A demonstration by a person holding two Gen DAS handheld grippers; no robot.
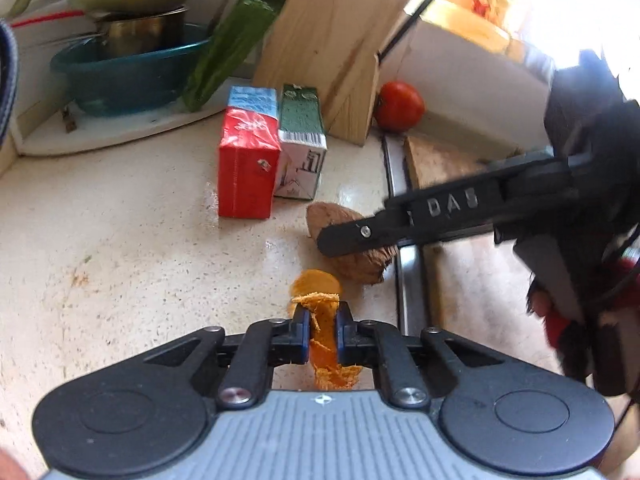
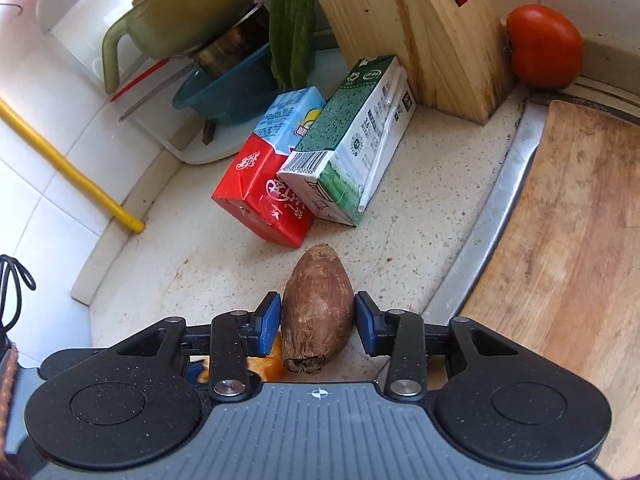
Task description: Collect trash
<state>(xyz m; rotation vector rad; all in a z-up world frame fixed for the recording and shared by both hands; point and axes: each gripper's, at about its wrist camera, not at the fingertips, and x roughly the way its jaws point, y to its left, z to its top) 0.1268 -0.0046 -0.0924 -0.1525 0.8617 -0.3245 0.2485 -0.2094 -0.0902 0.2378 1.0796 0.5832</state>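
My left gripper (image 1: pixel 323 314) is shut on a ragged orange peel (image 1: pixel 318 290), held just above the speckled counter (image 1: pixel 120 240). A brown sweet potato (image 2: pixel 316 280) lies on the counter, and my right gripper (image 2: pixel 317 308) has its blue pads (image 2: pixel 270 320) pressed against both of its sides. In the left wrist view one black finger (image 1: pixel 400 224) of the right gripper crosses over the sweet potato (image 1: pixel 360 270). Behind it lie a red drink carton (image 2: pixel 264 204) and a green-and-white milk carton (image 2: pixel 352 148), side by side.
A wooden knife block (image 2: pixel 400 28) and a tomato (image 2: pixel 544 46) stand at the back. A wooden cutting board (image 2: pixel 568 248) lies right, past a metal rim (image 2: pixel 504 200). A teal bowl (image 1: pixel 128 76) with a pot and greens sits on a white tray, back left.
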